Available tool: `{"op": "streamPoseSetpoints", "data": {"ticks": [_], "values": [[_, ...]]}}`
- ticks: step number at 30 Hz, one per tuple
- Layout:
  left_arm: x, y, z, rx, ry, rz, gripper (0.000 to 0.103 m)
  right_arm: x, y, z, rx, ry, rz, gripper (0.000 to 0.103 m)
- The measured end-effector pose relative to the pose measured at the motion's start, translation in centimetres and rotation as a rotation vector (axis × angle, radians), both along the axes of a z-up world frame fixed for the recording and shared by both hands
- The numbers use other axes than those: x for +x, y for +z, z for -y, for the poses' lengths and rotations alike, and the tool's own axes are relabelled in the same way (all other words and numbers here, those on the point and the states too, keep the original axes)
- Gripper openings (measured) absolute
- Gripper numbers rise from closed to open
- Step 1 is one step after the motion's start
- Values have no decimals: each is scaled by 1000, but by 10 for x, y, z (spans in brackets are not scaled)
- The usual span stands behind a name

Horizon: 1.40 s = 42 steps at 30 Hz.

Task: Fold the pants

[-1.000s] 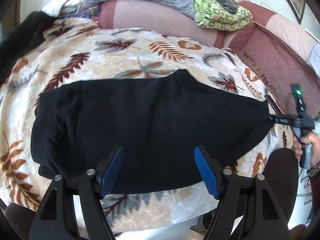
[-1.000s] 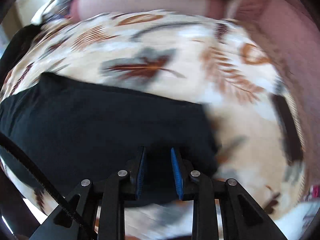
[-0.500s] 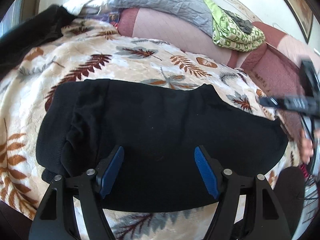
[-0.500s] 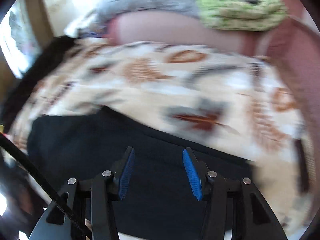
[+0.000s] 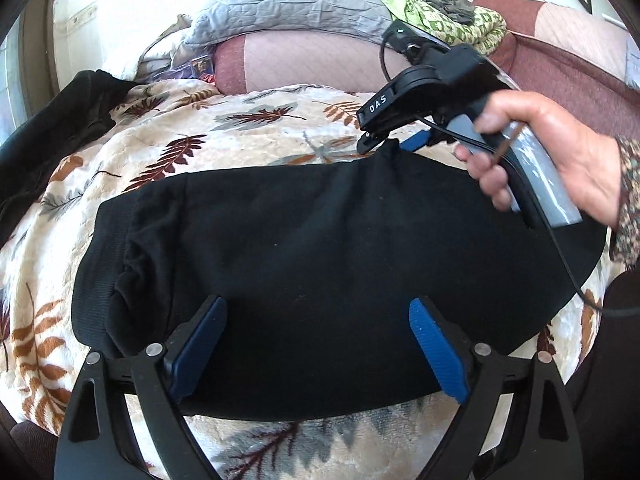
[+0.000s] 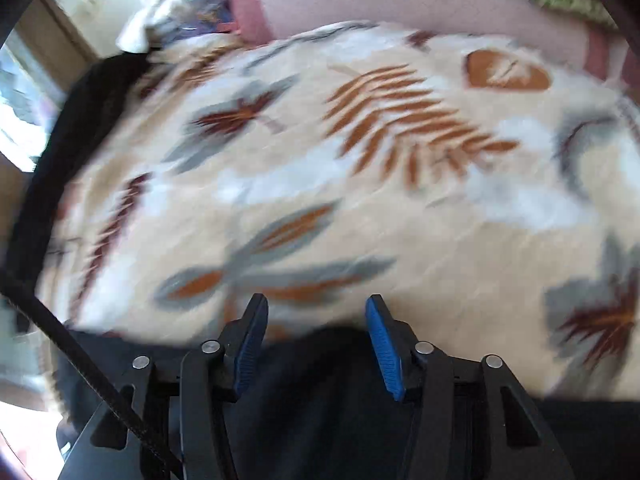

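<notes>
The black pants (image 5: 320,248) lie folded lengthwise across a leaf-patterned blanket (image 5: 248,128), waistband at the left. My left gripper (image 5: 318,344) is open, hovering over the near edge of the pants. My right gripper (image 5: 394,142), held in a hand, is at the pants' far edge, where a small peak of cloth stands up between its jaws. In the right wrist view the right gripper (image 6: 316,340) is open, with the black cloth edge (image 6: 332,344) between its blue fingers (image 6: 382,344). The view is blurred.
A pink sofa back (image 5: 304,60) with a grey quilt (image 5: 288,4) and a green patterned cloth (image 5: 448,16) runs behind the blanket. Another black garment (image 5: 52,128) lies at the far left. A cable (image 5: 568,264) hangs from the right gripper.
My right gripper has let go of the pants' right end, opened, and swung up and left to the far middle edge. My left gripper has stayed open over the near edge.
</notes>
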State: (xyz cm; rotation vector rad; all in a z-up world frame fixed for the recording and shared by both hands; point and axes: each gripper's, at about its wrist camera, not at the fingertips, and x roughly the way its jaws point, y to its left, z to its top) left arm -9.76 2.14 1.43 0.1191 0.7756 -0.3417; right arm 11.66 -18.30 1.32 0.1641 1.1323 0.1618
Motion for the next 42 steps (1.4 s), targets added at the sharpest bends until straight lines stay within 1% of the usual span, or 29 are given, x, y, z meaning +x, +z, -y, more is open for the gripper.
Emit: {"op": "streamPoseSetpoints", "data": {"ticks": [1, 2, 5, 7, 9, 11, 12, 13, 14, 15, 17, 19, 21, 22, 23, 24, 26, 28, 29, 32, 36, 37, 39, 42], "values": [[-1, 0, 0, 7, -3, 2, 92, 4, 0, 1, -40, -9, 1, 58], [-2, -1, 1, 12, -6, 5, 92, 3, 2, 4, -56, -16, 7, 58], [-5, -1, 2, 21, -15, 12, 92, -15, 27, 30, -10, -40, 69, 58], [-5, -1, 3, 20, -17, 12, 92, -39, 47, 52, 16, -37, 104, 61], [-6, 0, 3, 18, -18, 13, 92, -67, 68, 82, 32, -39, 136, 68], [-7, 1, 4, 21, -21, 13, 92, -94, 86, 116, 4, -71, 170, 73], [-7, 2, 4, 15, -30, 1, 92, -111, 94, 140, -18, -105, 185, 76], [-8, 4, 5, -1, -44, -16, 92, -128, 98, 160, -28, -141, 193, 76], [-8, 9, 7, -36, -72, -49, 92, -149, 100, 191, -30, -200, 192, 77], [-7, 13, 10, -59, -90, -69, 92, -164, 100, 211, -22, -241, 187, 78], [-5, 26, 22, -91, -135, -89, 92, -194, 96, 249, -1, -314, 172, 80], [0, 42, 45, -95, -201, -67, 92, -222, 87, 282, 3, -370, 146, 81], [10, 59, 81, -90, -269, -49, 92, -236, 74, 297, 16, -378, 119, 81], [15, 63, 94, -97, -296, -54, 92, -241, 68, 301, 27, -373, 106, 81], [25, 68, 118, -109, -341, -73, 92, -244, 59, 303, 41, -364, 92, 81], [31, 70, 133, -111, -364, -91, 92, -246, 50, 303, 59, -351, 79, 81], [48, 74, 179, -110, -434, -142, 92, -246, 34, 297, 95, -323, 65, 81], [59, 73, 220, -89, -502, -174, 92, -247, 26, 295, 143, -273, 69, 81], [62, 72, 235, -74, -525, -184, 92, -246, 24, 294, 149, -255, 71, 81], [75, 57, 298, 9, -605, -229, 92, -240, 19, 293, 139, -207, 79, 81], [87, 30, 349, 87, -655, -289, 92, -227, 11, 296, 185, -153, 60, 79], [89, 24, 356, 98, -663, -299, 91, -224, 11, 294, 191, -137, 58, 78], [96, 12, 374, 113, -687, -329, 91, -217, 10, 289, 197, -87, 57, 71], [103, -4, 394, 129, -738, -375, 91, -204, 9, 276, 184, -11, 51, 70]]}}
